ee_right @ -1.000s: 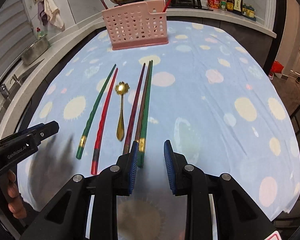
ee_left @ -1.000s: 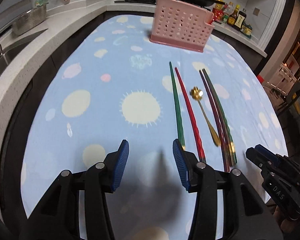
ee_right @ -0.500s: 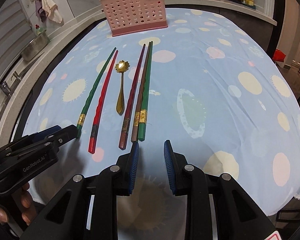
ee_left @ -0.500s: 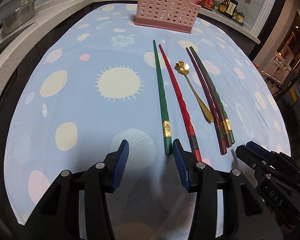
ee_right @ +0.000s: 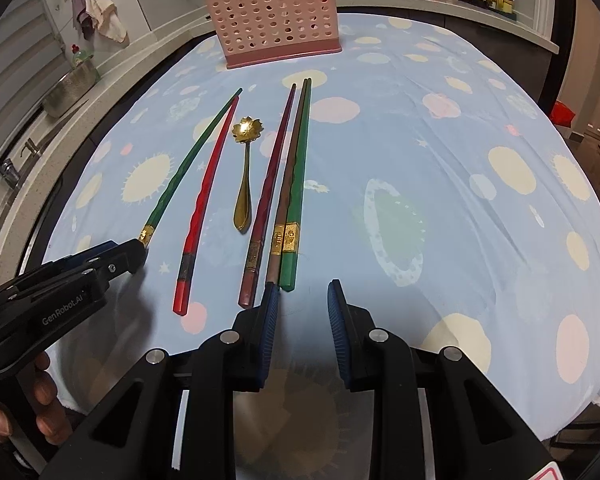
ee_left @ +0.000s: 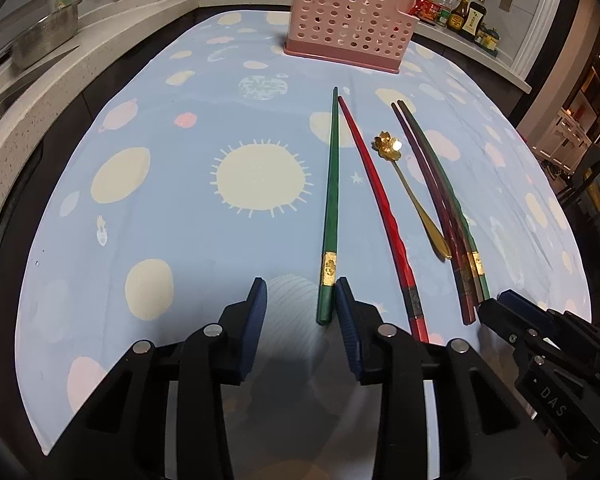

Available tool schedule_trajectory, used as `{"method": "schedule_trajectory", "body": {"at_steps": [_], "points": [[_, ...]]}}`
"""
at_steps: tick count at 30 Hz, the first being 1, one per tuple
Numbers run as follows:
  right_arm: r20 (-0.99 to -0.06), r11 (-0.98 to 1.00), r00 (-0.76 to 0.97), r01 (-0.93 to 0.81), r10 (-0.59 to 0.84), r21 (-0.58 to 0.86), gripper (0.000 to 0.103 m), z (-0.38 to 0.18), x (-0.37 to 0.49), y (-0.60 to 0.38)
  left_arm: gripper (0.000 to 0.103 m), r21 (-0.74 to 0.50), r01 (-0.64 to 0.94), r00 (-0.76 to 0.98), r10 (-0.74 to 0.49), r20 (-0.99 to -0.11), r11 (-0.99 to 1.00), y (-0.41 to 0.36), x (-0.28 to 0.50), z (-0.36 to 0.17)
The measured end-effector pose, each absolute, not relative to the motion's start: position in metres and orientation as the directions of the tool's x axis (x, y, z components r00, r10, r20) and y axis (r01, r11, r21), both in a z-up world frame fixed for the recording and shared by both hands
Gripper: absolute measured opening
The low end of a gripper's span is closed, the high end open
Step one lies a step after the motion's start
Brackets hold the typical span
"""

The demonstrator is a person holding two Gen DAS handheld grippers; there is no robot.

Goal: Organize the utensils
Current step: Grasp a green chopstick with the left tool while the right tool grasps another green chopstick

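I have both grippers low at the near edge of the table, at about 6 o'clock, with the utensils fanned out ahead toward 12. My left gripper (ee_left: 300, 300) has its jaws spread apart and holds nothing; the butt of the left green chopstick (ee_left: 330, 208) lies between them, close against the right-hand pad, which reads to me as lined up for a pinch. My right gripper (ee_right: 302, 304) is likewise spread and empty, with the ends of the brown chopstick (ee_right: 288, 176) and the right green chopstick (ee_right: 298, 176) just ahead of its left pad.

The sticks lie roughly parallel with thick ends toward me, I judge so each can be taken by the butt. Between the groups sit the red chopstick (ee_right: 204, 200), the gold flower spoon (ee_right: 245, 176) and the dark red chopstick (ee_right: 270, 184). The pink holder (ee_right: 274, 24) stands at 12 o'clock on the far side of the blue spotted cloth (ee_right: 440, 168), already holding a few sticks, so it looks like the destination.

Readable writing: "GenRobot.AI" on the left tool's body as seen from the right wrist, and "DAS" on the right tool as seen from the left wrist. The sauce bottles (ee_left: 466, 12) at 1 o'clock carry labels too small to read
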State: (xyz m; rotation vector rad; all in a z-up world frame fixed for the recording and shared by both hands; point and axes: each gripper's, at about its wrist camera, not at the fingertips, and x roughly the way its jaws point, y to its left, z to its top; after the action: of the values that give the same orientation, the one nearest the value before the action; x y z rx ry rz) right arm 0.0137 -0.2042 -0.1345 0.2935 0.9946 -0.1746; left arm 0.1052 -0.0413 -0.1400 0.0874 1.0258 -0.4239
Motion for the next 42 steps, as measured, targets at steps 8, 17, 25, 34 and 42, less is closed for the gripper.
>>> {"method": "schedule_trajectory", "body": {"at_steps": [8,17,25,34,42], "points": [[-0.842,0.941,0.539,0.293,-0.014,0.172,0.023,-0.134,0.015,-0.215,0.034,-0.130,0.379,0.443,-0.303,-0.844,0.916,-0.041,0.105,-0.140],[-0.838,0.943,0.545,0.289,-0.019,0.166,0.023,-0.135,0.028,-0.212,0.034,-0.113,0.380,0.447,-0.289,-0.846,0.918,-0.044,0.103,-0.140],[-0.829,0.949,0.559,0.275,-0.029,0.152,0.023,-0.137,0.041,-0.211,0.034,-0.110,0.380,0.446,-0.286,-0.848,0.918,-0.045,0.104,-0.139],[-0.828,0.947,0.561,0.277,-0.023,0.161,0.008,-0.137,0.040,-0.214,0.033,-0.137,0.385,0.437,-0.311,-0.844,0.913,-0.044,0.106,-0.139],[-0.828,0.944,0.561,0.281,-0.014,0.175,0.008,-0.137,0.037,-0.216,0.013,-0.169,0.385,0.430,-0.339,-0.837,0.907,-0.043,0.107,-0.140]]}}
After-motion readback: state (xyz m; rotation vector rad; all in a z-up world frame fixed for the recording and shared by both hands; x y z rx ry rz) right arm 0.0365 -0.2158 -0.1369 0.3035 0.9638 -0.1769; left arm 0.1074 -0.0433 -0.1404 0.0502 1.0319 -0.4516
